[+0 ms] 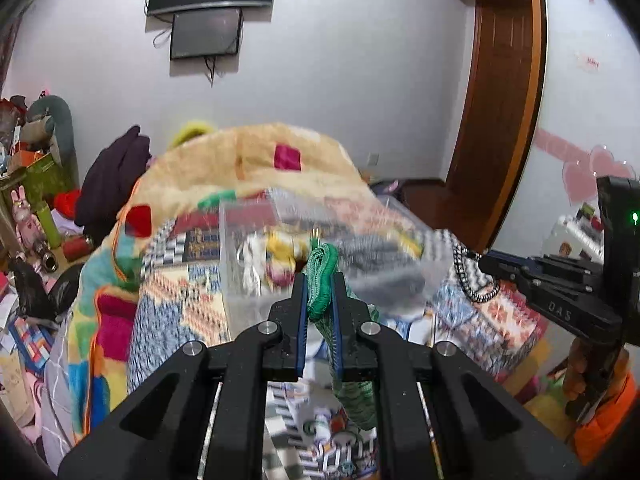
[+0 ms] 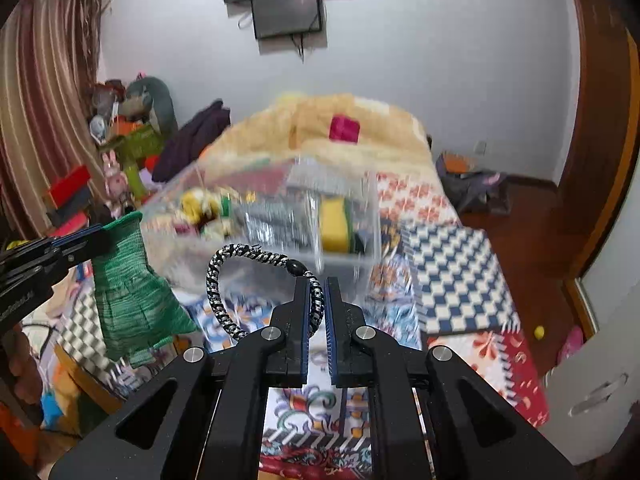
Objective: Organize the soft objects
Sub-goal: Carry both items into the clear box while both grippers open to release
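My left gripper point(image 1: 319, 280) is shut on a green knitted cloth point(image 1: 322, 280), which hangs below the jaws; it also shows in the right wrist view point(image 2: 128, 292). My right gripper point(image 2: 316, 286) is shut on a black-and-white braided loop point(image 2: 224, 264), also seen in the left wrist view point(image 1: 464, 276). Both are held above the bed, just in front of a clear plastic box point(image 2: 280, 216) holding several soft things, among them a yellow sponge point(image 2: 334, 220). The box looks blurred.
The bed has a patterned quilt point(image 2: 452, 280) and a cream patchwork blanket point(image 2: 360, 128) heaped behind the box. A dark garment point(image 1: 112, 176) and cluttered shelves point(image 1: 32, 184) are at the left. A wooden door point(image 1: 500, 100) is at the right.
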`<state>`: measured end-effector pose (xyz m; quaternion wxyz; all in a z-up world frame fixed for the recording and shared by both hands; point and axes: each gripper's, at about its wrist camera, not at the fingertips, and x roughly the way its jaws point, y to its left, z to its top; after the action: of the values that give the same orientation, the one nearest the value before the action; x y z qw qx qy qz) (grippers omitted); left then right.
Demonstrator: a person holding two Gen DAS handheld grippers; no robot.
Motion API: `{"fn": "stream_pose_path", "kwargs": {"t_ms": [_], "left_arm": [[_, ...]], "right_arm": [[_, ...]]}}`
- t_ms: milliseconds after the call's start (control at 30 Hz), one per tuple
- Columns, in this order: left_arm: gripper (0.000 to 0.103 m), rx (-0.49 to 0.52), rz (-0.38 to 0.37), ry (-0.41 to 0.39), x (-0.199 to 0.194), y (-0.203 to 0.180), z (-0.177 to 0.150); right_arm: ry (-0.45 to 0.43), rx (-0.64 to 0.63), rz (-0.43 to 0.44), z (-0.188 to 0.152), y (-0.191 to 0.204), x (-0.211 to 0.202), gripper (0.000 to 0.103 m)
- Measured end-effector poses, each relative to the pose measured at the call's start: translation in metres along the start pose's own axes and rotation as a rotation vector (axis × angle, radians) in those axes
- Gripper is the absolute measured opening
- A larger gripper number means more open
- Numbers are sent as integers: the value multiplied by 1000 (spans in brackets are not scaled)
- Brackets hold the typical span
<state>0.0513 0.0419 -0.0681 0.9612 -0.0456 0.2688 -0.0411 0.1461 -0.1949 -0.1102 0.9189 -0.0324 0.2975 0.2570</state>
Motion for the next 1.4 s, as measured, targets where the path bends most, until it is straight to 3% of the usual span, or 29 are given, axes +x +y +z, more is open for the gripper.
{"fn": "stream_pose_path", "kwargs": {"t_ms": [267, 367, 567, 733, 967, 1200, 1333, 1400], "left_arm": [[9, 16, -5, -79, 1, -8, 43], [9, 42, 24, -95, 10, -12, 56], [9, -1, 36, -102, 41, -8, 74], [10, -23, 52, -62, 74, 1, 74], [10, -31, 65, 51, 116, 14, 52], [10, -26, 82, 131, 132, 23, 35], [18, -14, 79, 148, 131, 23, 29], [28, -14, 67, 149, 127, 22, 28]], "right_arm": [[-88, 5, 2, 34, 2, -2, 6], [-107, 3, -3, 46, 5, 6, 6], [-115, 16, -9, 61, 7, 25, 6], [-79, 25, -7, 60, 9, 43, 6], [16, 13, -12, 50, 10, 74, 7], [99, 13, -7, 41, 9, 92, 7], [116, 22, -10, 40, 7, 94, 8], [117, 27, -7, 41, 5, 91, 16]]}}
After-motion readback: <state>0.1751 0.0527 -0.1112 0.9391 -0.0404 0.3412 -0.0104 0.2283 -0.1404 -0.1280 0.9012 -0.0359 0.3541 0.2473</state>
